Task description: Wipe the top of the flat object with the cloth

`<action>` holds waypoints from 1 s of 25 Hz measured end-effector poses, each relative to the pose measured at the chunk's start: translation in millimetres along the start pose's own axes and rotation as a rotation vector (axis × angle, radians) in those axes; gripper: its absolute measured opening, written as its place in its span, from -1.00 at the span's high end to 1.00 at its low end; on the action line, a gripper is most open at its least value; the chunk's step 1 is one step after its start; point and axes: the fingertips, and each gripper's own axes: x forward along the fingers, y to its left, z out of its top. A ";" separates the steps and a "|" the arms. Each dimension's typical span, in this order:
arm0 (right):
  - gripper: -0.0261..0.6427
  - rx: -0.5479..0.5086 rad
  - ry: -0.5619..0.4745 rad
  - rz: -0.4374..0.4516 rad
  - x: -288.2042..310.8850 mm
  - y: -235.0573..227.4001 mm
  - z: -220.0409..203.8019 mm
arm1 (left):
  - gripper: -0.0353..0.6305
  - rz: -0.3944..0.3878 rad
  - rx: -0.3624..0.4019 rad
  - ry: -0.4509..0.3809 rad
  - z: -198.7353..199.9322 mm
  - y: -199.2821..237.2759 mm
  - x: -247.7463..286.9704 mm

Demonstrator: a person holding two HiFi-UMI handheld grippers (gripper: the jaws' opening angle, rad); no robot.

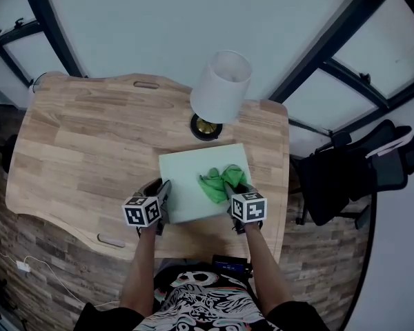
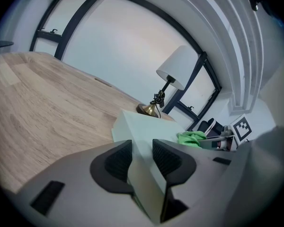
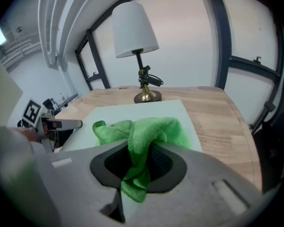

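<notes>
A pale green flat board [image 1: 193, 174] lies on the wooden table [image 1: 83, 143], in front of the lamp. My left gripper [image 1: 163, 197] is shut on the board's near left edge [image 2: 141, 167]; the edge runs between the two dark pads [image 2: 117, 161]. My right gripper [image 1: 239, 190] is shut on a bright green cloth [image 1: 219, 182], which rests bunched on the board's right half. In the right gripper view the cloth [image 3: 144, 132] spills out from the jaws onto the board [image 3: 132, 112].
A lamp with a white shade [image 1: 221, 87] and brass base [image 1: 205, 127] stands just behind the board. A dark chair [image 1: 359, 167] stands off the table's right edge. Bare tabletop stretches to the left.
</notes>
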 end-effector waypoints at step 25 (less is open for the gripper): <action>0.71 -0.170 -0.449 -0.180 -131.0 54.1 56.4 | 0.87 0.107 0.453 -0.292 96.4 -108.4 -95.9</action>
